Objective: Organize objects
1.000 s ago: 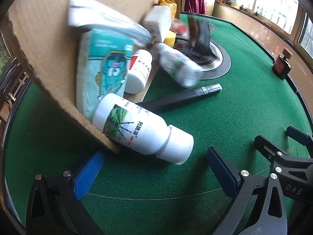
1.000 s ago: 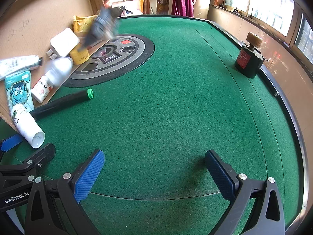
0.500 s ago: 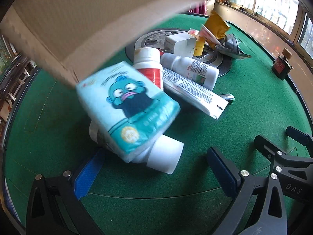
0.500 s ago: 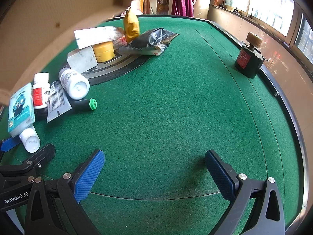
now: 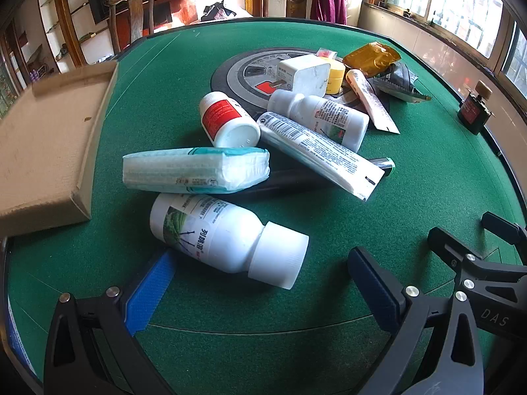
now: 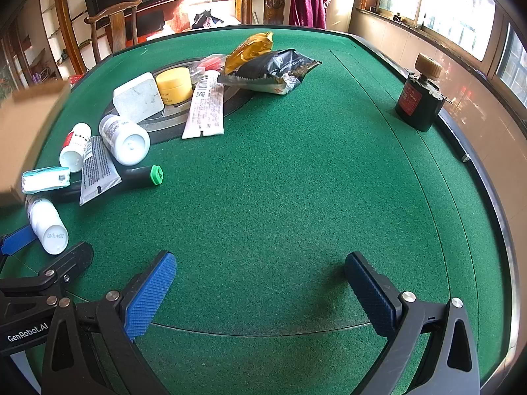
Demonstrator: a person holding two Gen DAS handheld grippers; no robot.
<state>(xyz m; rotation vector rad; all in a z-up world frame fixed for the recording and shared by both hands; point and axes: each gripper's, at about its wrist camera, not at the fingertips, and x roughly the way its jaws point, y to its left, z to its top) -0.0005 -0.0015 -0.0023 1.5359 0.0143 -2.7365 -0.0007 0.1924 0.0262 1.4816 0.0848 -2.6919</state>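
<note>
Clutter lay heaped on the green table [image 6: 296,197], both grippers idle.

The left gripper [image 5: 260,283] gaped behind a toppled white bottle [image 5: 227,240]; the right gripper [image 6: 260,283] gaped over bare felt. The cardboard tray [image 5: 46,151] sat left.

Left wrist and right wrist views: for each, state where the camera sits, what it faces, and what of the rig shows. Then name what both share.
Left wrist: low behind the open left gripper, facing the big white bottle and spilled pile; right gripper at right edge.
Right wrist: behind the open right gripper, facing bare green table.
Shared: bottle, tissue pack, black marker.
</note>
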